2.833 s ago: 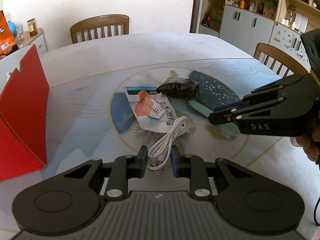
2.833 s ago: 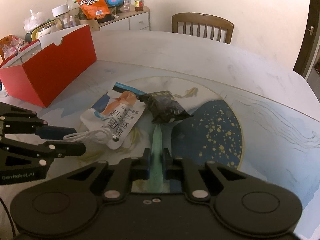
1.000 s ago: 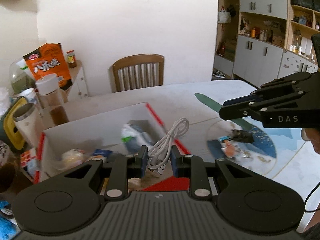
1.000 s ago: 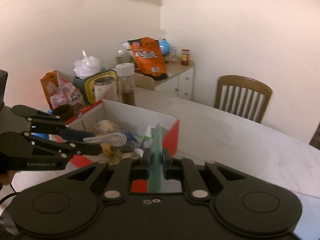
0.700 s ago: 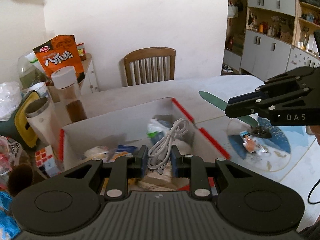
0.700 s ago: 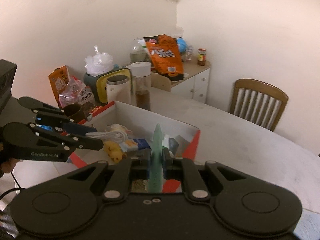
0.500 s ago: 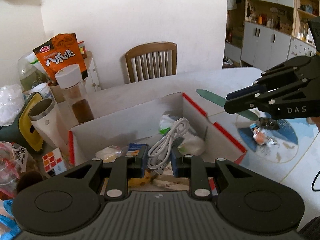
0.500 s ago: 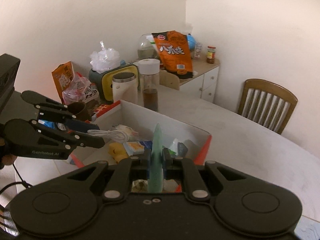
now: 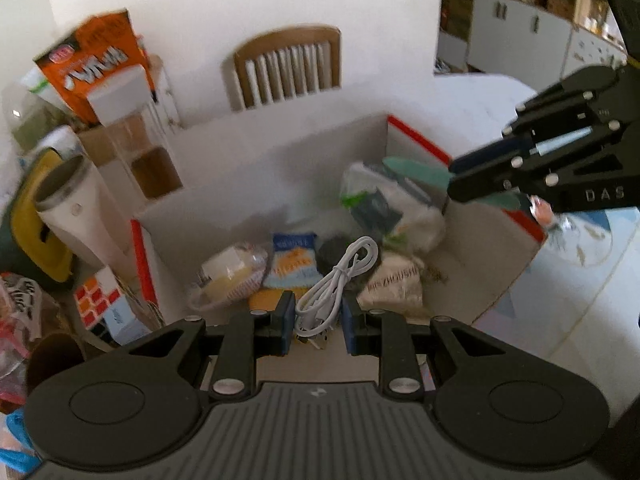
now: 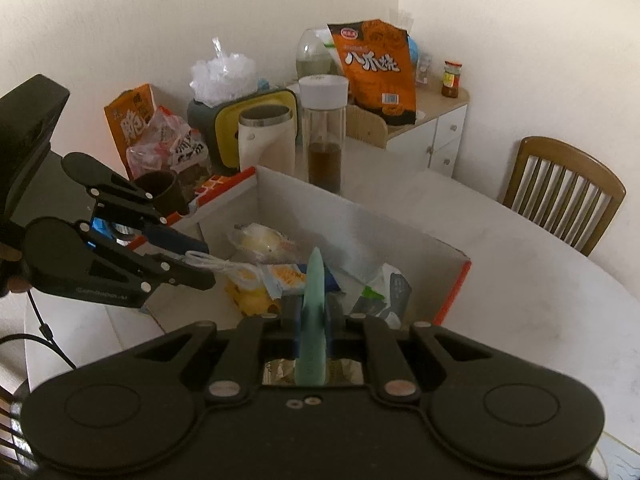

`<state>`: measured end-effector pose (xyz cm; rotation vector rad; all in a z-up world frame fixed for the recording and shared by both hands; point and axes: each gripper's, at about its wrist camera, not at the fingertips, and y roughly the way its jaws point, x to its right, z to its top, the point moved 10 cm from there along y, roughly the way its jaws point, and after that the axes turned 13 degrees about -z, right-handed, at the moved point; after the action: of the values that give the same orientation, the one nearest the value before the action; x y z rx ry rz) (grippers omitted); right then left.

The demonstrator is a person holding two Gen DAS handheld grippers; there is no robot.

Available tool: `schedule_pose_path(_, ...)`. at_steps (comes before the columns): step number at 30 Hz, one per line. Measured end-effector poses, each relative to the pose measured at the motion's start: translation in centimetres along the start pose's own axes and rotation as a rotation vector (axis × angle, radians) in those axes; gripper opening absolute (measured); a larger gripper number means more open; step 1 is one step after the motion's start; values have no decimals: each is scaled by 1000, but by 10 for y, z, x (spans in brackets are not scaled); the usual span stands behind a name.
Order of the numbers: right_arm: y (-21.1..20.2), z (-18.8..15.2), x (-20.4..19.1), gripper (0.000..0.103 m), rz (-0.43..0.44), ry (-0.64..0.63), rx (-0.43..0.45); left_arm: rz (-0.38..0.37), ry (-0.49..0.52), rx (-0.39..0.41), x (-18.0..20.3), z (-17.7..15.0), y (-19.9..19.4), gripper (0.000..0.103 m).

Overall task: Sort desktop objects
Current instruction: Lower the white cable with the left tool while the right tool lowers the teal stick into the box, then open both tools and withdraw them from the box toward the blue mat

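Cable (image 9: 335, 280), white and coiled, sits clamped between the pads of the left gripper (image 9: 314, 326) above the near side of the red box (image 9: 420, 140). The right gripper (image 10: 312, 330) is clamped on a green flat tool (image 10: 313, 312), held over the box's right part. Snack packets (image 9: 290, 260) lie inside the box, on the table (image 10: 520, 280).

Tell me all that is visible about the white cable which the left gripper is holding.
The white cable is a thin, smooth, plastic-looking cord, folded into a small bundle of loops and tied near the middle. Its lower end, where a plug seems to hang, is clamped between the blue pads of the left gripper; its looped end sticks forward. It is held in the air above the open red box, over the packets inside. Only the pads touch it.
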<state>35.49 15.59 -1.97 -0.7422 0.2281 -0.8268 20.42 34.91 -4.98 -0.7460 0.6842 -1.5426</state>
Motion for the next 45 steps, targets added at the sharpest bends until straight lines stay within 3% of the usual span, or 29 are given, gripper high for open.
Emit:
schedule_pose_path(6, 15, -4, -8, 11, 11, -17, -33, -82, 23, -130, -5, -15, 20, 23)
schedule_pose_path(12, 29, -11, -11, 11, 15, -12, -70, -135, 0, -193, -14, -19, 32, 23)
schedule_pose_path(26, 44, -35, -28, 11, 99, 1, -186, -172, -16, -193, -10, -24, 36, 23)
schedule_pose_path(29, 45, -36, -31, 22, 112, 5, -191, -167, -14, -191, -10, -23, 37, 23)
schedule_pose_path(36, 35, -34, -29, 34, 134, 29, -174, -151, -13, -184, -10, -22, 36, 23)
schedule_pose_path(45, 12, -30, -26, 37, 123, 37, -121, -129, 4, -159, -2, -13, 24, 23)
